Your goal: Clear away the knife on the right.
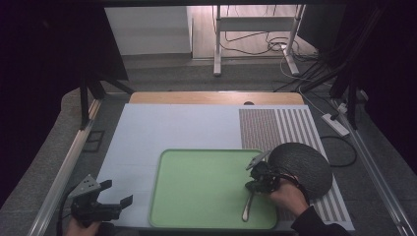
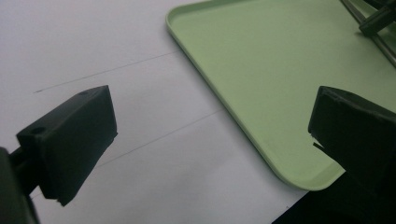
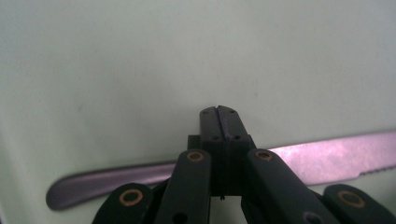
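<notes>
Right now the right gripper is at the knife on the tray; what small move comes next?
Probably a short straight lift. The right gripper looks shut on the knife, which lies flat over the green tray. The left gripper waits open beside the tray.

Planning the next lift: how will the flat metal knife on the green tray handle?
The flat metal knife looks stiff, so it probably won't droop. Its polished face seems slippery in the right gripper, closed across it. Lying flat on the green tray, it should slide, not roll.
</notes>
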The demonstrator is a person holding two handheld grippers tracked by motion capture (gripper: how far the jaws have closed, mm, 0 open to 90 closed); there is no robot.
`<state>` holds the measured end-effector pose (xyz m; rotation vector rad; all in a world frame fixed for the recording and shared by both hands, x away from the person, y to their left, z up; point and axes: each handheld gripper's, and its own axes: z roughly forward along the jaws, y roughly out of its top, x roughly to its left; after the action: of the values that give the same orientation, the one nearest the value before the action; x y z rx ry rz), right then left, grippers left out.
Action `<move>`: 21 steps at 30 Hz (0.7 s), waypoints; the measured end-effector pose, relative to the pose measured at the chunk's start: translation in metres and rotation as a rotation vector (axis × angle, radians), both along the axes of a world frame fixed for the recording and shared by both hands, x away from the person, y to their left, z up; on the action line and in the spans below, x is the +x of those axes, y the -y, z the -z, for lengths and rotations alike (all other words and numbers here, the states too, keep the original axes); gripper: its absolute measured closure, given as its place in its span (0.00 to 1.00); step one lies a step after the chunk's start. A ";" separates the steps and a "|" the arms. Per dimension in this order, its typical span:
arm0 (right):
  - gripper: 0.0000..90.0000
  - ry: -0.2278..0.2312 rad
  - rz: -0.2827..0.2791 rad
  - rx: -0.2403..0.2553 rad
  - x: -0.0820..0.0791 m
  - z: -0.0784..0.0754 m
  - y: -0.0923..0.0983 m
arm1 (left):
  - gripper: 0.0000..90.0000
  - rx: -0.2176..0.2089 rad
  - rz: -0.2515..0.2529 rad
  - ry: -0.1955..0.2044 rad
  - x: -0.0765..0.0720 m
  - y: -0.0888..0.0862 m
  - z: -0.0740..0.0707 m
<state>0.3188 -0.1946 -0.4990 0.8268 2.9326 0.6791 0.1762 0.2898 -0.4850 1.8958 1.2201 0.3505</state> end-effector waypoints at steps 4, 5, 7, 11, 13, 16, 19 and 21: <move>1.00 -0.010 0.014 -0.004 -0.004 -0.001 0.012 | 0.02 0.001 -0.002 -0.001 0.000 0.000 0.000; 1.00 -0.011 0.016 -0.005 -0.005 -0.001 0.016 | 0.02 0.001 -0.002 -0.002 0.000 0.000 0.000; 1.00 -0.011 0.027 -0.006 -0.007 -0.002 0.022 | 0.02 0.001 -0.003 -0.003 0.000 0.000 0.000; 1.00 -0.005 0.048 0.003 -0.007 -0.002 0.032 | 0.02 0.001 -0.005 -0.004 0.001 0.001 0.000; 1.00 -0.005 0.044 -0.001 -0.007 -0.002 0.031 | 0.02 0.003 -0.004 -0.004 0.001 0.001 0.000; 1.00 0.010 0.041 -0.004 -0.006 -0.002 0.031 | 0.02 0.000 -0.004 -0.004 0.000 0.000 0.000; 1.00 0.021 0.055 -0.001 -0.002 -0.002 0.032 | 0.02 0.002 -0.003 -0.003 0.000 0.000 0.000; 1.00 0.020 0.065 0.001 0.000 -0.002 0.032 | 0.02 0.002 -0.003 -0.002 0.000 0.000 0.000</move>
<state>0.3189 -0.2268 -0.4972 0.9051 2.8740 0.6808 0.1763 0.2895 -0.4850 1.8963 1.2248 0.3514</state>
